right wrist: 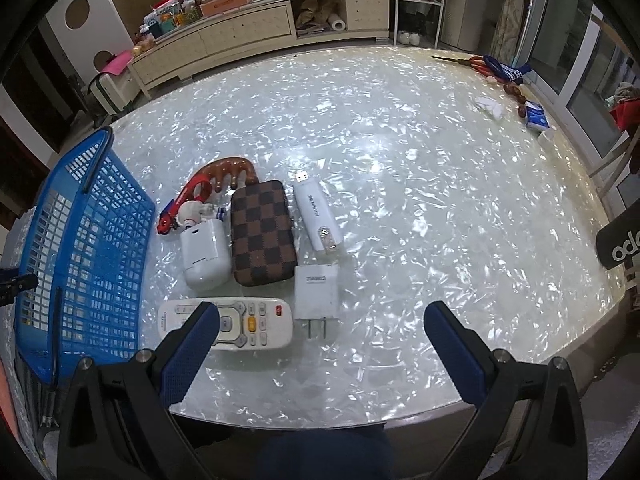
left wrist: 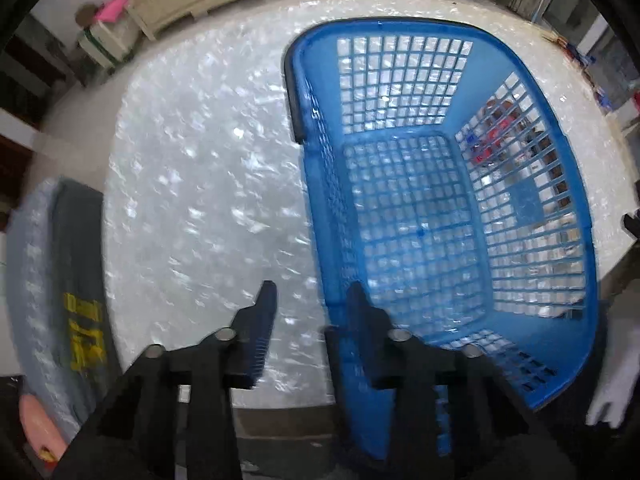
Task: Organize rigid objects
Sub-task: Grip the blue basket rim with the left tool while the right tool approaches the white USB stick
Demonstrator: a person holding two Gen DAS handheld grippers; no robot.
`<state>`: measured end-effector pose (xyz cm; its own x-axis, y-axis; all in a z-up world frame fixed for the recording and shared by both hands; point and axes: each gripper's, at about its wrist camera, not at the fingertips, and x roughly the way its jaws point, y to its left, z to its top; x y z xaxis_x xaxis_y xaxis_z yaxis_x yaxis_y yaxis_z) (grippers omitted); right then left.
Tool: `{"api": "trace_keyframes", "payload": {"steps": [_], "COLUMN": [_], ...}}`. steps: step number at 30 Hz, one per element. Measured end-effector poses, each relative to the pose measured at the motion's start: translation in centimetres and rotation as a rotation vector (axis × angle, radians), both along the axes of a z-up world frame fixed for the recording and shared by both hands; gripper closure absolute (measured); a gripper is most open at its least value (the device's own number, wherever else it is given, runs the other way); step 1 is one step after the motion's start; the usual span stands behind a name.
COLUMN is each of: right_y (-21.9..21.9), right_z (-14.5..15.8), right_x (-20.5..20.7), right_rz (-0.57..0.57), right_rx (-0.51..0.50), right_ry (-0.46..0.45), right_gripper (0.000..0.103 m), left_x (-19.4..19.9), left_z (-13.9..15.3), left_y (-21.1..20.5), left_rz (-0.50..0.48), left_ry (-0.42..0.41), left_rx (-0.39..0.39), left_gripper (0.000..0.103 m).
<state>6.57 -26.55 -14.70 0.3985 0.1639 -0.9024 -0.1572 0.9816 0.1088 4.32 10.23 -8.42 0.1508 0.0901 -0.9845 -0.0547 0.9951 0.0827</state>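
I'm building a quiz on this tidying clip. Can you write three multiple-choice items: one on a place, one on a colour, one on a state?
1. Where does the white remote control lie?
A. inside the basket
B. on the table, at the near end of the item cluster
C. on the far shelf

2. What colour is the plastic lattice basket?
A. blue
B. green
C. red

3. What is the state of the right hand-held gripper?
A. shut on the remote
B. shut on the charger
C. open, holding nothing

Answers:
1 B, it rests on the pearly white table below the brown checkered case.
2 A, its rim and grid walls are blue in both views.
3 C, its fingers stand wide apart with only tabletop between them.
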Motion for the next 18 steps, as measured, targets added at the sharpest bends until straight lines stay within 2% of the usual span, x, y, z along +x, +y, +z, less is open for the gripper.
{"api": "trace_keyframes", "payload": {"steps": [2, 6, 18], "right_y": [-0.3, -0.2, 0.6], "right_z": [0.0, -0.6, -3.1], "right_x": [0.2, 1.1, 5.8], "right_rz": [-0.004, 0.014, 0.107], "right_rx": [0.002, 0.002, -0.194], "right_ry": [0.002, 0.026, 0.049], "right_gripper": [0.000, 0.000, 0.000], "left_x": [-0.2, -0.1, -0.1], "left_z": [0.0, -0.2, 0.0], "left_y": [0.0, -0.7, -0.6], "left_rz": [0.004, 0.008, 0.029], "left_ry": [-0.005, -0.007, -0.010], "left_rx": [-0.020, -0.047, -0.054], "left_gripper": [0.075, 0.088, 0.088]}}
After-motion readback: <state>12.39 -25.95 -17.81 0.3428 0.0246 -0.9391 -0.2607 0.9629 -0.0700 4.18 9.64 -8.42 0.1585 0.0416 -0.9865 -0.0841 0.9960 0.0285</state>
